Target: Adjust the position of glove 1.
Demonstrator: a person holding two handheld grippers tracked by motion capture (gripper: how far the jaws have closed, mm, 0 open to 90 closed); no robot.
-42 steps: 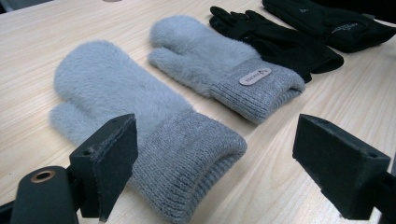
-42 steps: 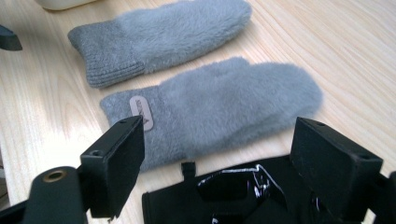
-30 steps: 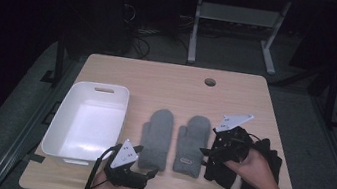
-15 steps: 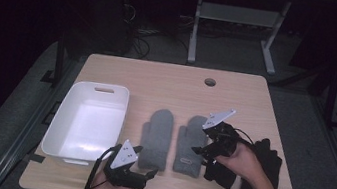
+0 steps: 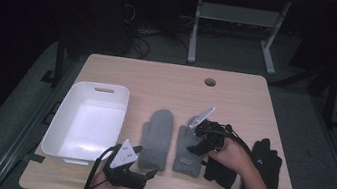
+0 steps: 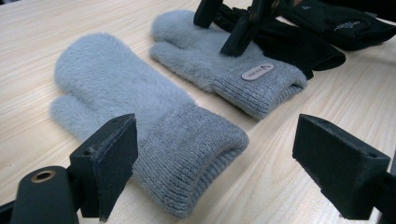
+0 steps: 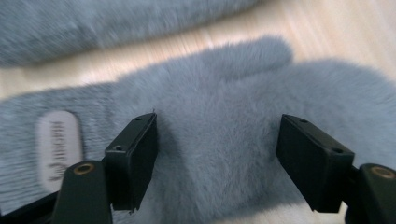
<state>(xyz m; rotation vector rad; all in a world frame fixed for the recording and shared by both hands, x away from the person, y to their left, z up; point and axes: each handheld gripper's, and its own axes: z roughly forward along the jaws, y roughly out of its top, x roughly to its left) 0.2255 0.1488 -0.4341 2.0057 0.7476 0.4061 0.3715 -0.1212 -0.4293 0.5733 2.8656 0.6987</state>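
Two fluffy grey mittens lie side by side mid-table, cuffs toward me: the left mitten [image 5: 156, 138] [image 6: 140, 107] and the right mitten [image 5: 187, 153] [image 6: 210, 60] [image 7: 219, 116], which has a small label patch [image 7: 58, 140] on its cuff. My right gripper [image 5: 198, 142] [image 7: 217, 158] hovers open just over the right mitten's body, its jaws straddling the fur. My left gripper [image 5: 149, 173] [image 6: 215, 158] rests open near the front edge, pointing at the left mitten's cuff, with nothing between its jaws.
A white plastic tub [image 5: 62, 120] stands at the left of the table. Black gloves [image 5: 268, 160] [image 6: 336, 23] lie to the right of the mittens, partly under my right hand. A cable hole [image 5: 210, 82] sits near the far edge.
My right gripper has moved left from over the black gloves to above the right grey mitten. The left gripper has stayed put.
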